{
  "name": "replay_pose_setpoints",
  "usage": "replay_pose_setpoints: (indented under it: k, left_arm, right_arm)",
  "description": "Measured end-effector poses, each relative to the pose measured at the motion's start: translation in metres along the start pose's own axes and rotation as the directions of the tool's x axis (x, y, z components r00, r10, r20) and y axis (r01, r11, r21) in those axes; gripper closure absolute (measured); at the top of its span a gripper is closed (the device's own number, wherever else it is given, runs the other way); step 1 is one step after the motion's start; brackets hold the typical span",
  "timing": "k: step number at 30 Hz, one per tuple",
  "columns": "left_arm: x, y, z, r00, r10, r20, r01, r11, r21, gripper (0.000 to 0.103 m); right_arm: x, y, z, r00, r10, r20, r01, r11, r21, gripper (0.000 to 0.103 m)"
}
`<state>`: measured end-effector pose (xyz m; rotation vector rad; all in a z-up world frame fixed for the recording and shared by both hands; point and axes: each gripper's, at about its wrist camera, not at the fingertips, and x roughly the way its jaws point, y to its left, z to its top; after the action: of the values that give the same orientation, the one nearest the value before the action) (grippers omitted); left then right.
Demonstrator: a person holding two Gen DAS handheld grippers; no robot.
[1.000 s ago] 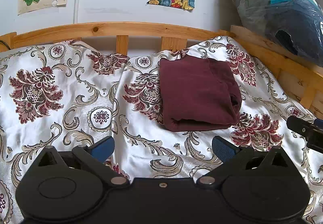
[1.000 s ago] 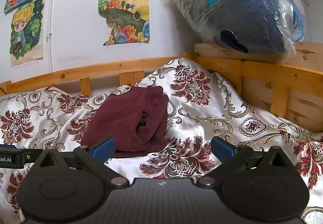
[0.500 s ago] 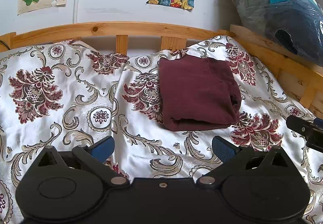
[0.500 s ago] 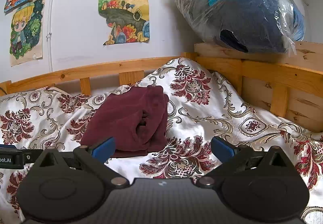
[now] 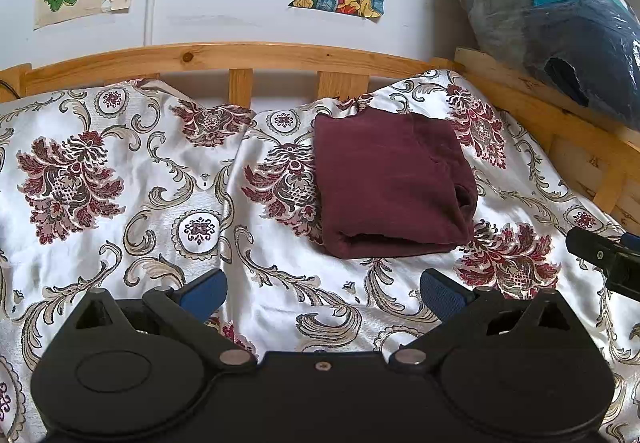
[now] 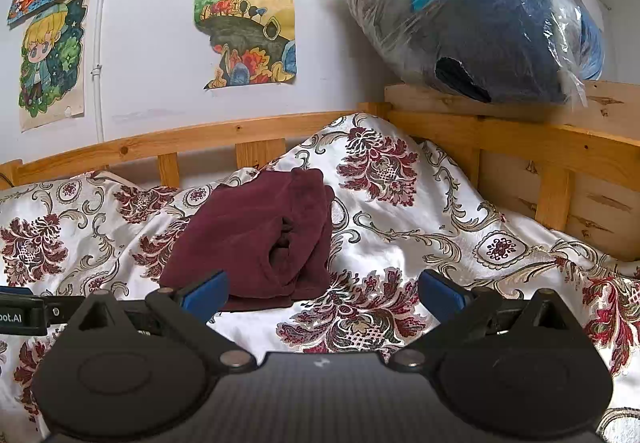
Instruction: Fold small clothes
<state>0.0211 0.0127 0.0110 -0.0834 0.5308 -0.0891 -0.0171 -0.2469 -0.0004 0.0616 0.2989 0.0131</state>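
Note:
A dark maroon garment [image 5: 390, 183] lies folded into a thick rectangle on the floral bedspread [image 5: 140, 183], near the wooden headboard. It also shows in the right wrist view [image 6: 256, 239]. My left gripper [image 5: 322, 289] is open and empty, held above the bedspread short of the garment's near edge. My right gripper [image 6: 322, 289] is open and empty, to the right of the garment, and its left fingertip [image 6: 204, 289] overlaps the garment's near corner in the view. The right gripper's body shows at the right edge of the left wrist view [image 5: 608, 253].
A wooden bed rail [image 5: 240, 57] runs along the back and right side [image 6: 520, 147]. A large plastic-wrapped bundle of dark blue bedding [image 6: 480, 23] rests on the right rail. Drawings [image 6: 244, 23] hang on the white wall.

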Motion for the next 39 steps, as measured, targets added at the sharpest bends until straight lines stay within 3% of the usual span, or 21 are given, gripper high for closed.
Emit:
replay_pose_setpoints:
  k: [34, 39]
  left_arm:
    - [0.0008, -0.0001, -0.0014, 1.000, -0.012, -0.007, 0.012, 1.000, -0.001, 0.001]
    - [0.0038, -0.0030, -0.0001, 0.999, 0.025, -0.039, -0.024, 0.999, 0.035, 0.001]
  right_arm:
    - [0.0001, -0.0003, -0.0022, 1.000, 0.000, -0.004, 0.000, 1.000, -0.001, 0.000]
    - [-0.0003, -0.0008, -0.0038, 1.000, -0.001, -0.006, 0.001, 1.000, 0.001, 0.000]
